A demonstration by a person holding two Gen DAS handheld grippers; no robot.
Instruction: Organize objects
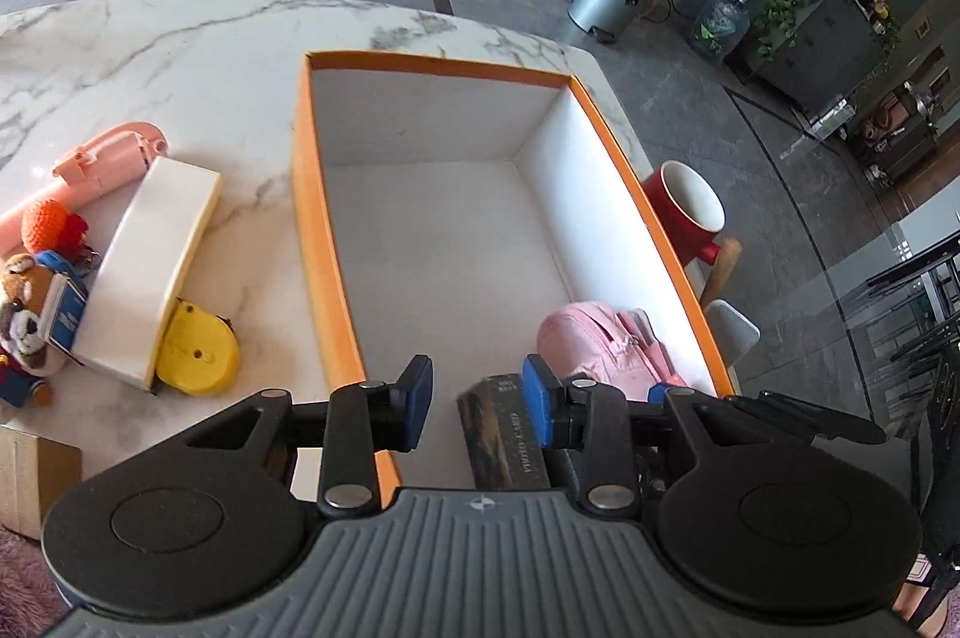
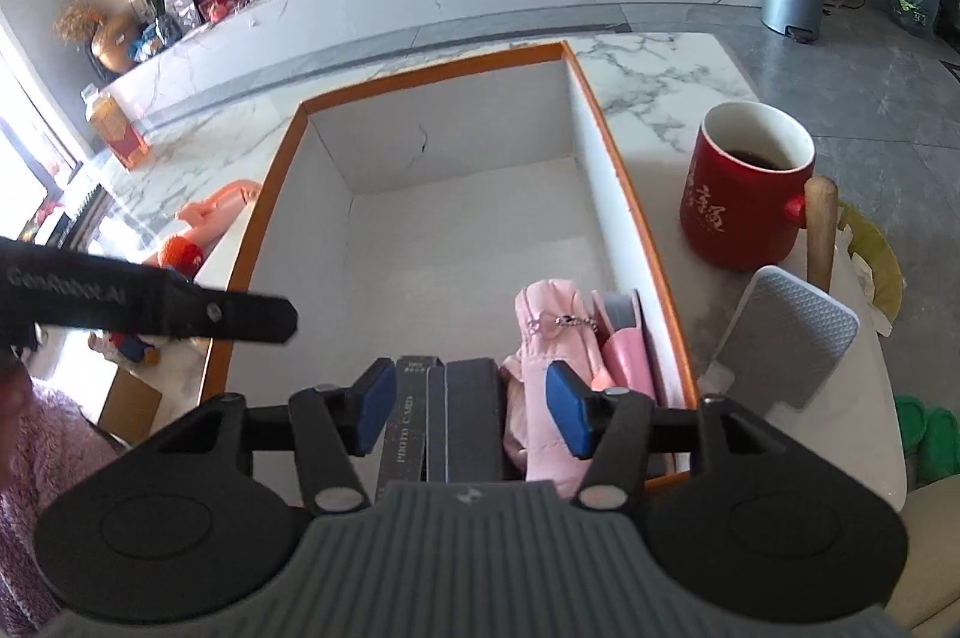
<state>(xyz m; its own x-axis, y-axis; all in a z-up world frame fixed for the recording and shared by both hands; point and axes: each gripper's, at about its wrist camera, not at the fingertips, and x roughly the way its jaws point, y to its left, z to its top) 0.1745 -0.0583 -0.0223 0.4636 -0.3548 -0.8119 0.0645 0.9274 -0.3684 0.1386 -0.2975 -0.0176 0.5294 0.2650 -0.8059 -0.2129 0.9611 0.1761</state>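
An orange box (image 1: pixel 306 194) with a white inside stands on the marble table. In its near right corner lies a pink pouch (image 1: pixel 588 338). Beside the pouch stands a dark photo-card box (image 1: pixel 501 434). My left gripper (image 1: pixel 480 407) hovers over that near edge, open, with the dark box below, close to its right pad and a gap on the left. In the right wrist view my right gripper (image 2: pixel 471 413) is open above the photo-card box (image 2: pixel 408 428), a grey box (image 2: pixel 474 416) and the pink pouch (image 2: pixel 549 338), and its pads press on nothing.
Left of the box lie a white curved case (image 1: pixel 150 266), a yellow tape measure (image 1: pixel 198 350), a pink tube-like object (image 1: pixel 102 164), an orange knitted ball (image 1: pixel 45 224) and a plush toy (image 1: pixel 24 314). On the right stand a red mug (image 2: pixel 738 206) and a grey textured slab (image 2: pixel 786 338), near the table edge.
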